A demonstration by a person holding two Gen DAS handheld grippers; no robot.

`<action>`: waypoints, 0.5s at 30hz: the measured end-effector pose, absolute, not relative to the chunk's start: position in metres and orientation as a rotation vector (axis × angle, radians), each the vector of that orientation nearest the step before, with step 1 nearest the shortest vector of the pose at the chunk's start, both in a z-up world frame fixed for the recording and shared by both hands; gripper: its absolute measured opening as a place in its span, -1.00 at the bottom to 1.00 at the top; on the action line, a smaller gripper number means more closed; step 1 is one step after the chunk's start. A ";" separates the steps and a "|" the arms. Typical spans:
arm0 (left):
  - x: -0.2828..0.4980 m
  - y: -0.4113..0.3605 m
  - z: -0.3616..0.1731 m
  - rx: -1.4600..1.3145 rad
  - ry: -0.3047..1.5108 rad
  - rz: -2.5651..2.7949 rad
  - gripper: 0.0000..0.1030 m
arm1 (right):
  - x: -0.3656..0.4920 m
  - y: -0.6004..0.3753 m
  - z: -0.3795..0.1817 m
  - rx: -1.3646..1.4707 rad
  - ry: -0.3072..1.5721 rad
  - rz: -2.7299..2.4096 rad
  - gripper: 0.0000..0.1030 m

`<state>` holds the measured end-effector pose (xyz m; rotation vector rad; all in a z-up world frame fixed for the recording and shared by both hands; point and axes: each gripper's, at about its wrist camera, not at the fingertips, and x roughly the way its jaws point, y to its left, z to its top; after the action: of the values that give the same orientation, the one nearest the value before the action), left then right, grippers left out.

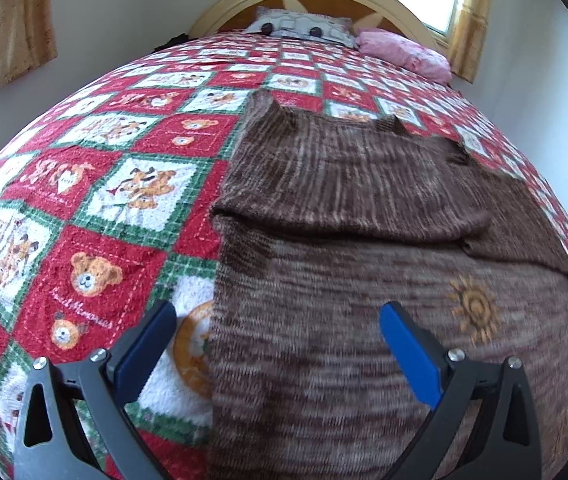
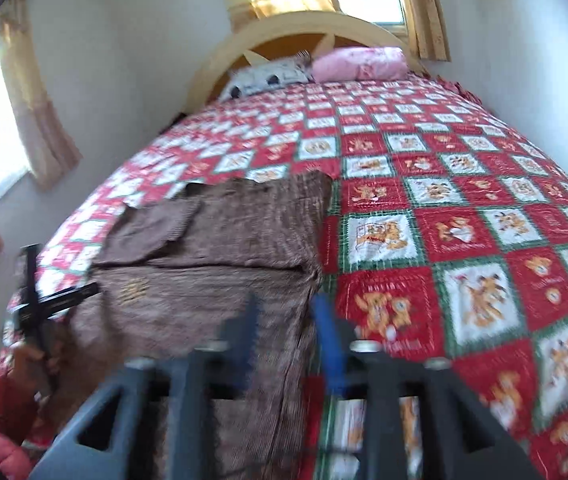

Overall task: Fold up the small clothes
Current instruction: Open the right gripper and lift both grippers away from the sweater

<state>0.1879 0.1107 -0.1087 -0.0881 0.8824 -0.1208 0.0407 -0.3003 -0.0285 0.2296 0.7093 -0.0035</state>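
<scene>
While both grippers tilt downward, jaws parted, sweater (image 1: 363,280) lies folded.

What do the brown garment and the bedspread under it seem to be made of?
Brown garment: apparently knitted yarn, matte and mottled, with ribbed rows showing and a stitched sun motif.
Bedspread: looks like soft, terry-like or quilted cloth, matte, printed with teddy bears in red and white squares; the exact fibre cannot be told.
</scene>
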 end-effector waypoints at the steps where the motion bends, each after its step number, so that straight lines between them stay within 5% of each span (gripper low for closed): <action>1: 0.181 0.114 -0.105 -0.083 0.883 -0.141 1.00 | 0.025 -0.302 -0.021 0.228 0.686 -0.002 0.09; 15: 0.060 0.209 -0.025 -0.110 0.740 -0.182 1.00 | -0.159 -0.319 0.087 0.362 0.183 0.074 0.09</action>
<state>0.0596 0.2090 -0.0250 -0.1103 0.7398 -0.1821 -0.1586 -0.3193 0.0870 0.3619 0.1835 0.0738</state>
